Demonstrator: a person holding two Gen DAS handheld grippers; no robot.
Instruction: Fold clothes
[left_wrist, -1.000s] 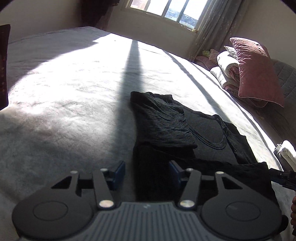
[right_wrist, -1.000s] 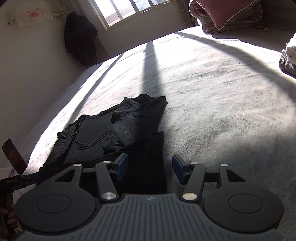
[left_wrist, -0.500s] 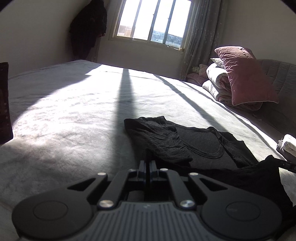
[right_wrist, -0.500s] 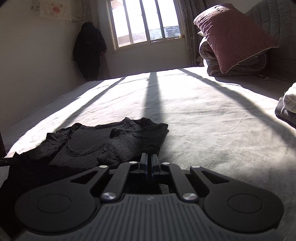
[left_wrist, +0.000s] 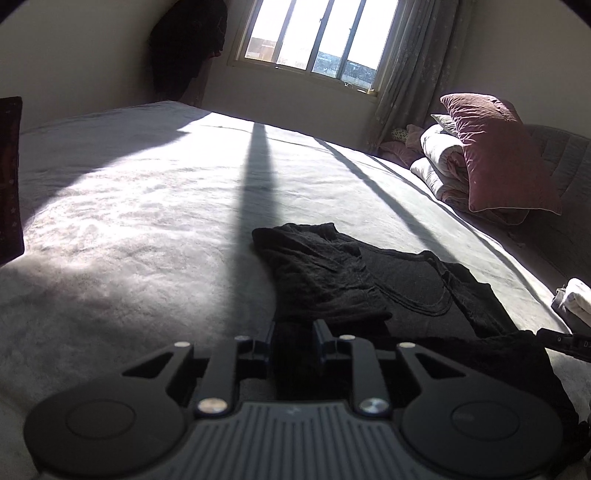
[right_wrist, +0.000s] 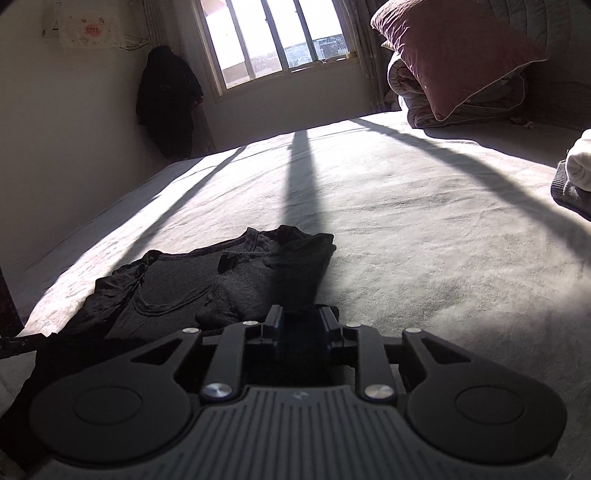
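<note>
The black shirt (left_wrist: 399, 291) lies on the grey bed (left_wrist: 147, 229), neckline up, sleeves folded inward, long axis running from the near hem toward the far window (left_wrist: 314, 40). The near hem sits directly at both tools: the left gripper (left_wrist: 293, 343) at the hem's left corner, the right gripper (right_wrist: 301, 325) at its right corner, equally near. Both sets of jaws have just been opening and stand narrowly parted, dark cloth between them; whether the pads press it cannot be told.

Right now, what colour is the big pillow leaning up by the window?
The pillow is dusty pink, maroon where shaded, with a pale piped edge. The left wrist view shows it best.
</note>
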